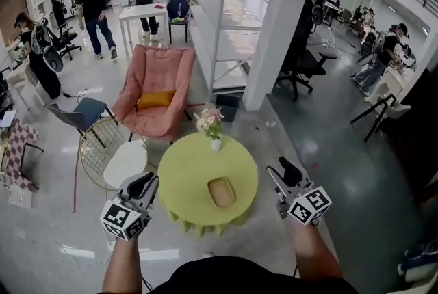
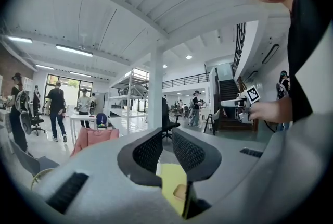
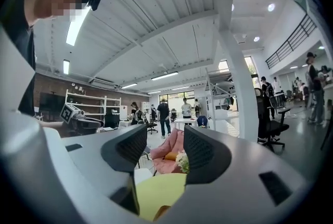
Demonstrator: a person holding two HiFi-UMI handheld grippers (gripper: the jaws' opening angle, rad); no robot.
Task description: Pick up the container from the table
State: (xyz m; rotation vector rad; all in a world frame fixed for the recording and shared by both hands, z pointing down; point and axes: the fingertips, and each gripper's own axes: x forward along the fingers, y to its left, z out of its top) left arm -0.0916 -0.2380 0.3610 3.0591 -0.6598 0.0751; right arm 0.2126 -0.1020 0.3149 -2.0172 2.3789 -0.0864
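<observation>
A shallow tan oval container (image 1: 221,191) lies on the round yellow-green table (image 1: 188,180), towards its near right side. A small white vase of flowers (image 1: 211,125) stands at the table's far edge. My left gripper (image 1: 145,180) hangs in the air off the table's left edge, and my right gripper (image 1: 277,168) off its right edge; neither touches anything. In the left gripper view the jaws (image 2: 167,137) stand a narrow gap apart, with the table (image 2: 167,178) and container (image 2: 180,193) low between them. The right gripper (image 3: 165,139) is open and empty, above the table (image 3: 156,191).
A pink lounge chair (image 1: 156,91) stands behind the table, and a white round stool (image 1: 125,163) with a gold wire chair to its left. A white pillar (image 1: 277,26) and a metal rack rise at the back right. Several people stand far off.
</observation>
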